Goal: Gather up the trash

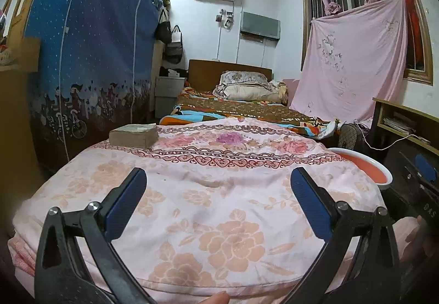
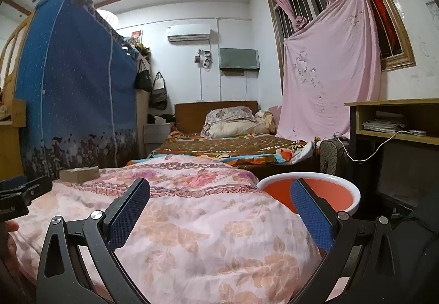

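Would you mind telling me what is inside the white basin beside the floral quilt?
The white basin shows only its orange-red inner wall; no trash is visible there. Its bottom is hidden by the near rim, the floral quilt and the right tool's finger.

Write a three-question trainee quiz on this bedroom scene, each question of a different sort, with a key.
1. True or false: the left tongs are shut on a piece of trash.
2. Multiple choice: the brown packet lies on
A. the orange basin
B. the pink floral quilt
C. the desk shelf
3. Fill in: seen from the right tongs, the orange basin sits to the quilt's ____ side.

Key: 1 false, both tongs are open and hold nothing; 2 B; 3 right.
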Demonstrator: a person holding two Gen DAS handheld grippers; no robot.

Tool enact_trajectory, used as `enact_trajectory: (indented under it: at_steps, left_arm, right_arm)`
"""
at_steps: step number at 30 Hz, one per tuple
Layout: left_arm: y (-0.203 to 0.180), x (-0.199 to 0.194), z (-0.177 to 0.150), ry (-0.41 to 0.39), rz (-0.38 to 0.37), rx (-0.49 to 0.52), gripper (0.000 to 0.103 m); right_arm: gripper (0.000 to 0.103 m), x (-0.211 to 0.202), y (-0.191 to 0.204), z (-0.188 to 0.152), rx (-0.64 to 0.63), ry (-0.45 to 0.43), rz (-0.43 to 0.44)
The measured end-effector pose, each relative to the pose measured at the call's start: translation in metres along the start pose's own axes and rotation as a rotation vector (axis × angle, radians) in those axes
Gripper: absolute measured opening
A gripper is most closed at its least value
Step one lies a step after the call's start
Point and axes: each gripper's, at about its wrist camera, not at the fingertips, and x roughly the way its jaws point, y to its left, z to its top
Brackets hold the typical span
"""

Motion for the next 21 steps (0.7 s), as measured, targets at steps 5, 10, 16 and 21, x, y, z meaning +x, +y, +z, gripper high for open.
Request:
enact_trajectory:
  at_steps: [5,10,16,21]
  left_arm:
    - [-0.0017,-0.0039,-0.0023,-0.010,0.002,0.012,0.091]
    - [-0.0029,-0.0052,-0.0045,-0.006,0.003,0.018,0.091]
    - [-0.0031,-0.0061,-0.0048,-0.007,0.004,0.021,0.091]
    - [-0.0035,-0.0075,-0.0040,-0.007,0.002,0.019,0.092]
  right_arm:
    - [0.103,-0.0020,-0.0025,-0.0016,0.010,0.007,-0.005]
    - [0.103,-0.0022,-0.0016,-0.0037,0.008,0.018,-0.003]
    - [0.103,-0.0033,-0.0016,-0.0037,0.005,0.018,-0.006]
    - [0.103,-0.0032,-0.0017,-0.0029,0.008,0.021,-0.008]
